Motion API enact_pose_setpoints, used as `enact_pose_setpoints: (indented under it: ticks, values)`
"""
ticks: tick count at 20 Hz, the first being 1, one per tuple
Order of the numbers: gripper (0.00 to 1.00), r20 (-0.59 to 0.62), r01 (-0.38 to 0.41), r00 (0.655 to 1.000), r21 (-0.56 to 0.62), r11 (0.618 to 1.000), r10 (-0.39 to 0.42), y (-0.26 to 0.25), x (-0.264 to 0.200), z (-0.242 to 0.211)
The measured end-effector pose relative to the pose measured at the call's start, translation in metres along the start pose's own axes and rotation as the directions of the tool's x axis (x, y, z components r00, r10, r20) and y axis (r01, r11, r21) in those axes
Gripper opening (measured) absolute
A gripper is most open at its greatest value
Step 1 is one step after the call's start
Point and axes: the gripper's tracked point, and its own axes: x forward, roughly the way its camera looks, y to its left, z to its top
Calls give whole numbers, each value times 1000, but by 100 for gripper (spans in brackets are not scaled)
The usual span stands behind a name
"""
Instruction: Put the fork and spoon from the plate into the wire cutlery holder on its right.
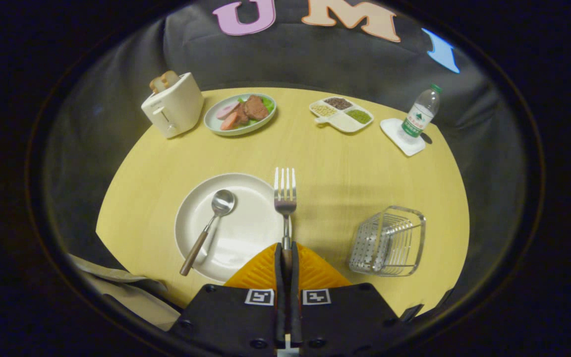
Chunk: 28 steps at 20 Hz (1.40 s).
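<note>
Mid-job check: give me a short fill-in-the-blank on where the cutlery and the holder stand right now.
1. The gripper is shut on the handle of the ____.
2. The spoon lies on the white ____, bowl pointing away from the fingers.
3. The wire cutlery holder holds ____ utensils so far.
4. The toaster stands beside the plate of ____.

Missing words: fork; plate; no; food.

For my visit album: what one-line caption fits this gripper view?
Gripper shut on the fork, spoon on the plate, wire cutlery holder waiting to their right.
</note>
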Motion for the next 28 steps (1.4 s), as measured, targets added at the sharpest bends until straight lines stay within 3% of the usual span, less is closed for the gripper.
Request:
enact_pose_setpoints:
  ticks: [9, 16, 28]
  values:
    - [7, -7, 80, 997, -12, 997, -80, -65, -31, 0]
    - [7, -91, 123, 988, -46, 991, -127, -110, -47, -22]
    - [7, -270, 100, 956, -70, 993, -115, -139, -44, -49]
